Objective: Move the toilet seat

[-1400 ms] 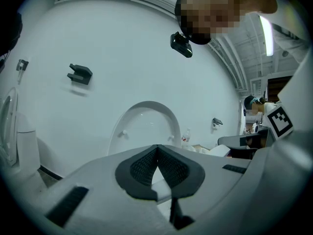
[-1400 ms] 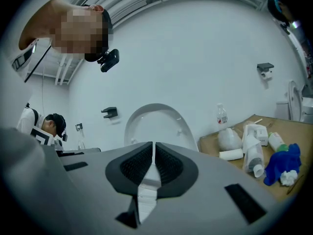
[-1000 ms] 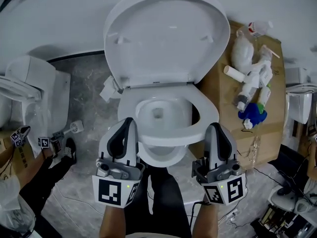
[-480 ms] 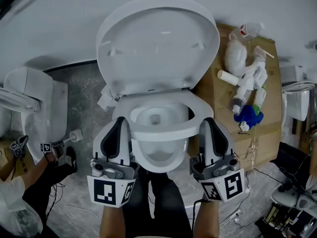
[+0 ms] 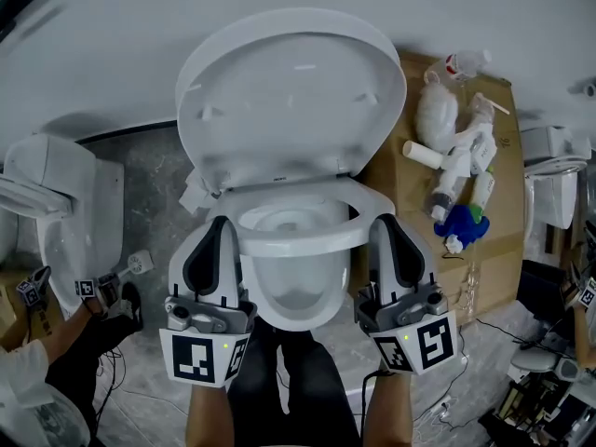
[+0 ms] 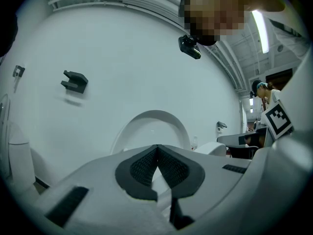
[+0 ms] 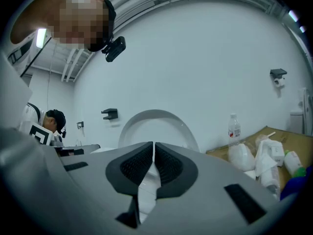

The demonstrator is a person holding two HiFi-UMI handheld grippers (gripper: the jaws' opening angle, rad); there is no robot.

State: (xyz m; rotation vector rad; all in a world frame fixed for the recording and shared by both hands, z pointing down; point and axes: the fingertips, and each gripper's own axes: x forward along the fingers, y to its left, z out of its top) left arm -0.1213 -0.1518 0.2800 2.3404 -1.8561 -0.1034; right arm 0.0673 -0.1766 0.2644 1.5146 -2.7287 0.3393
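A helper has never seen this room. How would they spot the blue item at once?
Find the white toilet with its lid up; a flat cardboard box stands to its right in the head view. Among the white bottles lying on it, the blue item sits at the near end, the only blue thing there.
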